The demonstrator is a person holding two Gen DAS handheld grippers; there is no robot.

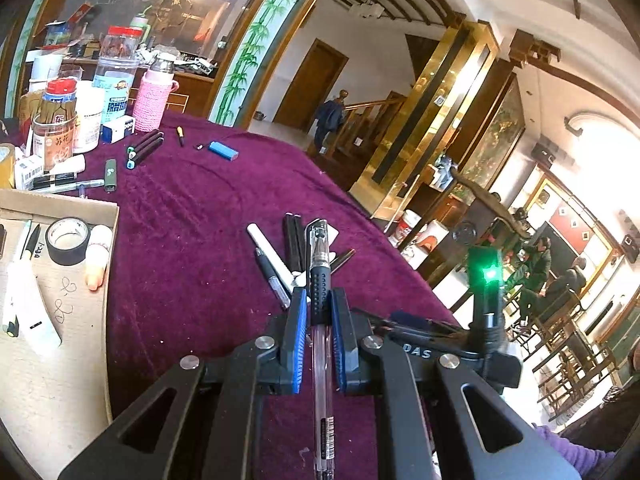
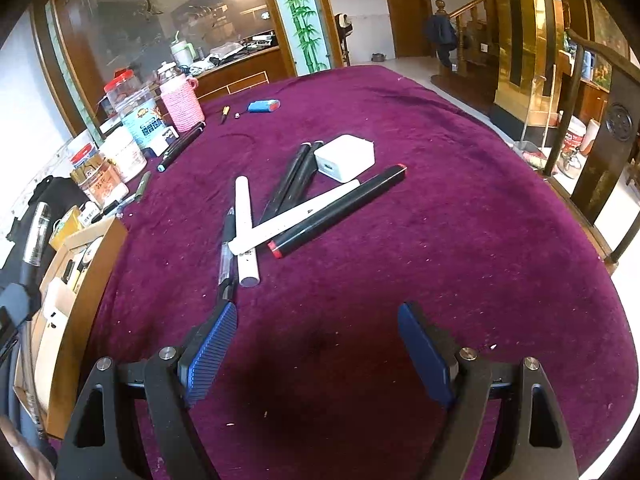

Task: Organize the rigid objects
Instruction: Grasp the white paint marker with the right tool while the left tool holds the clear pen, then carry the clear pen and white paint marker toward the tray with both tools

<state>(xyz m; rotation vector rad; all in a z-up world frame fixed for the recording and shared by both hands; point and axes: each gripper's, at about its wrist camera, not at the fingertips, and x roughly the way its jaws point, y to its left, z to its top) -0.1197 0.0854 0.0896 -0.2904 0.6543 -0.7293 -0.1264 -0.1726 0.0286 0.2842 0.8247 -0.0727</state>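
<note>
Here, a clear-barrelled gel pen (image 1: 320,280) is pinched by the left hand-held gripper (image 1: 319,300).
The right hand-held gripper (image 2: 318,316) is held spread at lower centre, above the purple-clothed bench (image 2: 460,240).

cardboard tray (image 2: 86,280) contents mostly hidden; jar labels (image 1: 56,142) too blurred to read.

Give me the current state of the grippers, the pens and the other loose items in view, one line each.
Left gripper: shut on the gel pen.
Gel pen: capped, held lengthwise between the pads.
Right gripper: open, nothing between the pads.
Black marker: lying flat, capped.
White charger: resting on the cloth.
Cardboard box: open, holding tape roll.
</note>
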